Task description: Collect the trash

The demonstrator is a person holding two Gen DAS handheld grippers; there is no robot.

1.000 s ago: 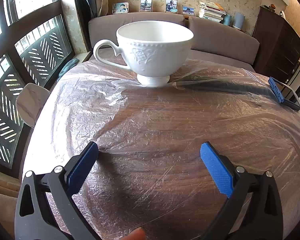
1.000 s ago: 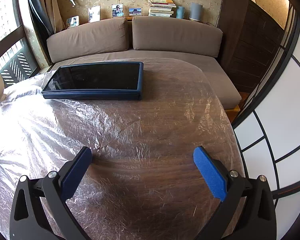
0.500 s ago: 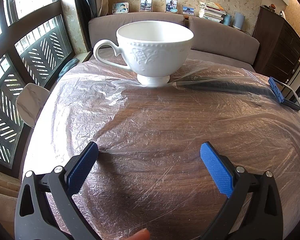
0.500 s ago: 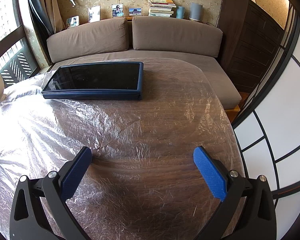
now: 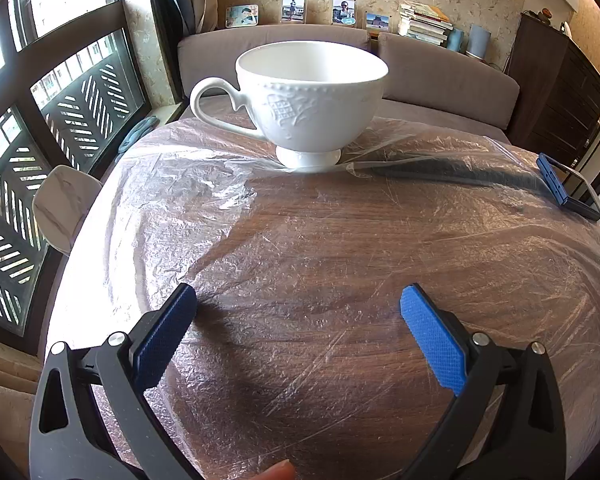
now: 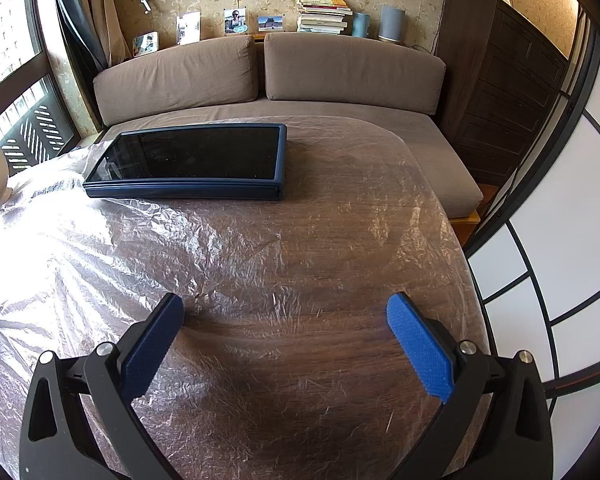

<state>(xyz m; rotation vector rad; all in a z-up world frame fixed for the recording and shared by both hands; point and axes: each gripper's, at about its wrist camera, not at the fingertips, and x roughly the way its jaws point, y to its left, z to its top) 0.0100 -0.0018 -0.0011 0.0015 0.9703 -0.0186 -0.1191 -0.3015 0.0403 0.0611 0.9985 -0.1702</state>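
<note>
A sheet of thin clear plastic film [image 5: 340, 232] lies crinkled over the whole round wooden table; it also shows in the right wrist view [image 6: 228, 240]. A white footed teacup [image 5: 308, 100] stands on the film at the far side. A dark tablet in a blue case [image 6: 192, 160] lies on the film; its edge shows at the right in the left wrist view [image 5: 556, 184]. My left gripper [image 5: 298, 304] is open and empty, just above the film, well short of the cup. My right gripper [image 6: 284, 312] is open and empty above the film, short of the tablet.
A brown sofa [image 6: 268, 76] runs behind the table. A dark cabinet [image 6: 508, 80] stands at the right. A window with a grille [image 5: 40, 140] and a pale chair back [image 5: 64, 204] are at the left. The table's edge [image 6: 472, 280] curves close on the right.
</note>
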